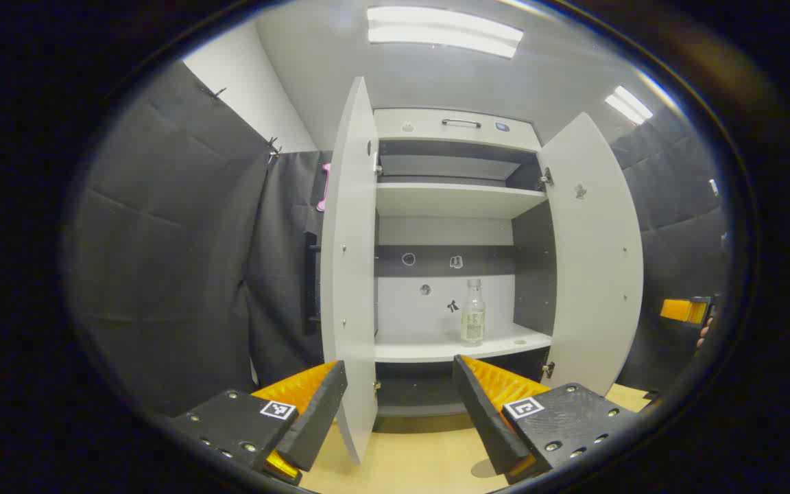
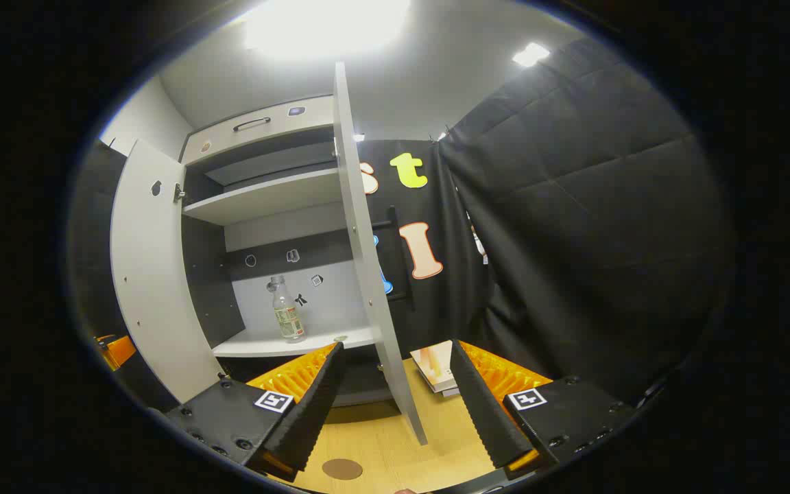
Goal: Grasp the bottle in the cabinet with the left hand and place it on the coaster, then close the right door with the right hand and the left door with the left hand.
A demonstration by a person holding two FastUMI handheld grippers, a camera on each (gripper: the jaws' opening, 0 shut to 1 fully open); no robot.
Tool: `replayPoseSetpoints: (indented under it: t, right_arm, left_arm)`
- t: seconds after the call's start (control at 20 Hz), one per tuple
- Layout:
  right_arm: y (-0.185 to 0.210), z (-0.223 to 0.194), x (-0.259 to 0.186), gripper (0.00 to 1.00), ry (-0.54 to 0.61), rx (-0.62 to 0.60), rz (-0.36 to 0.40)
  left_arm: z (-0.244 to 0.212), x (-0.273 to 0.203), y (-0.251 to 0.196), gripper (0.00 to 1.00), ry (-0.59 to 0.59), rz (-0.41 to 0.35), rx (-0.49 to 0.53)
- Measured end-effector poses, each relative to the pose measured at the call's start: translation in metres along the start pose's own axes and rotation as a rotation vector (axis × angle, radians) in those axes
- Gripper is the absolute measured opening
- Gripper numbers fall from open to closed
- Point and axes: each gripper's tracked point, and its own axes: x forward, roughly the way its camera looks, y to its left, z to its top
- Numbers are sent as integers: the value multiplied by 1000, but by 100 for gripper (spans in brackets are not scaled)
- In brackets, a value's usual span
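A clear bottle point(image 1: 472, 312) with a pale label stands upright on the lower shelf of the white cabinet point(image 1: 457, 127), right of the shelf's middle. Both doors are swung open: the left door point(image 1: 350, 274) nearly edge-on, the right door point(image 1: 597, 261) facing me. My left gripper point(image 1: 400, 367) is open and empty, in front of the cabinet and short of the shelf. In the right gripper view the bottle point(image 2: 287, 309) shows between the left door point(image 2: 151, 288) and right door point(image 2: 367, 261). My right gripper point(image 2: 396, 350) is open, straddling the right door's lower edge without touching it. A brown round coaster point(image 2: 342, 468) lies on the wooden table.
The wooden table point(image 1: 409, 460) runs in front of the cabinet, and the coaster point(image 1: 484, 468) shows by my left gripper's right finger. A pale stack of flat items point(image 2: 439, 367) lies on the table right of the right door. The upper shelf point(image 1: 457, 199) is bare. Black cloth walls enclose both sides.
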Motion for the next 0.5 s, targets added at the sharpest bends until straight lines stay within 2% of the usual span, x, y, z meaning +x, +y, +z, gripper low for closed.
replayPoseSetpoints:
  t: [0.25, 0.35, 0.4, 0.5]
  right_arm:
    - [-11, 2, -3, 97, 9, -20, -21]
    - [-14, 4, -3, 97, 15, -17, -23]
    - [-16, 7, -2, 97, 10, -17, -28]
    - [-22, 13, -1, 98, 3, -13, -36]
  left_arm:
    - [-8, 3, -5, 99, 14, -15, -37]
    - [-7, 3, -5, 89, 10, -11, -27]
    - [-6, 3, -5, 99, 6, -12, -22]
    - [-5, 4, -4, 99, 0, -14, -21]
